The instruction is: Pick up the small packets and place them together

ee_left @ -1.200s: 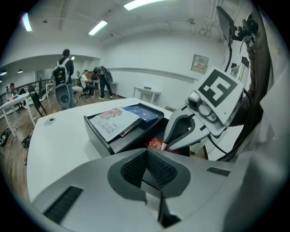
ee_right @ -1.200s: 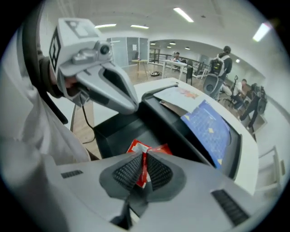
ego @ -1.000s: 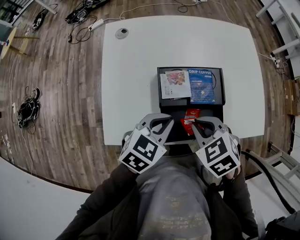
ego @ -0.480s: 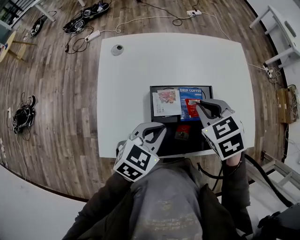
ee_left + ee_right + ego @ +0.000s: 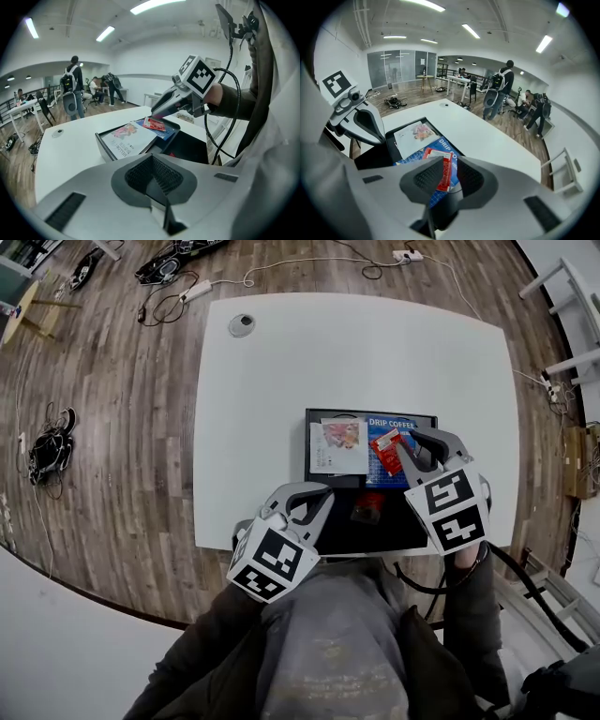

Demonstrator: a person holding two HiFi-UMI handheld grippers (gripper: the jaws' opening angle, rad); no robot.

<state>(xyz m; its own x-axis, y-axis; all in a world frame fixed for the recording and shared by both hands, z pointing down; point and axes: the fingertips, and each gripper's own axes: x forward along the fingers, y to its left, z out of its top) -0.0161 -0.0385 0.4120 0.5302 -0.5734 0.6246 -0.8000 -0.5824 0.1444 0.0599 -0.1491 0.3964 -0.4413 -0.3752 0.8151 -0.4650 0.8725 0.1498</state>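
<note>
A black tray (image 5: 408,526) sits near the table's front edge. At its far end lie a white printed packet (image 5: 338,447) and a blue drip-coffee packet (image 5: 401,425). A small red packet (image 5: 386,453) rests on the blue one, between the pads of my right gripper (image 5: 403,446). Those jaws have just been opening, and in the right gripper view a gap shows beside the red packet (image 5: 446,169). Another red packet (image 5: 367,507) lies in the tray's dark middle. My left gripper (image 5: 322,493) hovers at the tray's near left corner, shut and empty.
The white table (image 5: 281,362) has a round grommet (image 5: 241,325) at its far left. Cables and power strips lie on the wooden floor beyond it. People and office chairs stand far off in the room.
My right gripper carried the red packet from the tray's near part up to the blue packet at the far right, and its jaws have parted. The left gripper stayed near the tray's near left corner.
</note>
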